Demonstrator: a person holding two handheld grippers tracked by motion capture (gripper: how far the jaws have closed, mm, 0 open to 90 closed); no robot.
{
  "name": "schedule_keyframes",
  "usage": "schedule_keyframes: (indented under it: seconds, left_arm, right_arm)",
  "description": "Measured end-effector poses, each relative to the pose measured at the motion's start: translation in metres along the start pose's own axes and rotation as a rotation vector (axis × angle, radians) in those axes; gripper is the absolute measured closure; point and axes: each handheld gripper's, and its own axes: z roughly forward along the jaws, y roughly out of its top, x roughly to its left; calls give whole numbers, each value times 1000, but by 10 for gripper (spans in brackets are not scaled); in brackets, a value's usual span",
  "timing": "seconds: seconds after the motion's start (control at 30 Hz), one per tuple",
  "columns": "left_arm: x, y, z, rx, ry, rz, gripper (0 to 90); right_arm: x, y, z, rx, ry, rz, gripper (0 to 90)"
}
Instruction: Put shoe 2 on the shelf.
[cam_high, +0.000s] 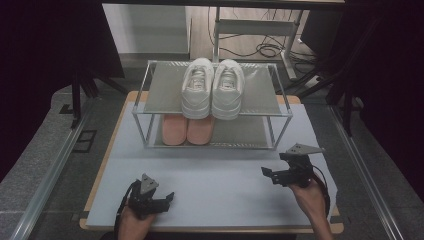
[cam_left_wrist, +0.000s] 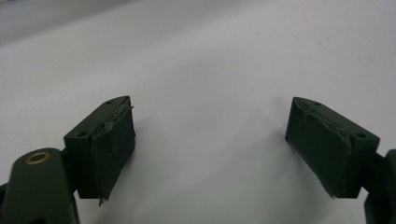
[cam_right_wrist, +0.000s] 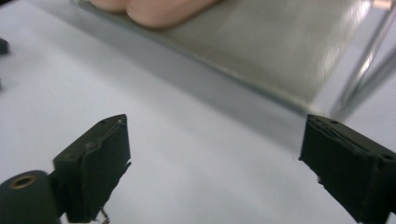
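Keeping both jaws wide and empty, I should bring the right gripper (cam_high: 270, 175) slowly from the tabletop's (cam_high: 215, 185) right edge toward the white shoes (cam_high: 213, 88).

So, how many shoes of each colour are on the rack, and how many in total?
White shoes, on the top shelf of the rack: 2
Pink shoes, on the bottom shelf: 2
Total: 4 shoes
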Motion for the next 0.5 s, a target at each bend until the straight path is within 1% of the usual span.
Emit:
schedule_keyframes:
  seconds: [0.17,0.27,0.4,0.43,0.5]
  left_arm:
    - [0,0,0,0,0,0,157]
    - [0,0,0,0,0,0,157]
    - [0,0,0,0,0,0,157]
    - [0,0,0,0,0,0,157]
    - [0,0,0,0,0,0,157]
  right_arm:
    - [-6,-31,6,33,-40,3,33]
    - [-8,-47,12,66,-57,8,26]
    - [-13,-65,20,93,-67,25,25]
    - [-14,-69,22,97,-69,29,22]
    - [-14,-73,23,81,-81,18,33]
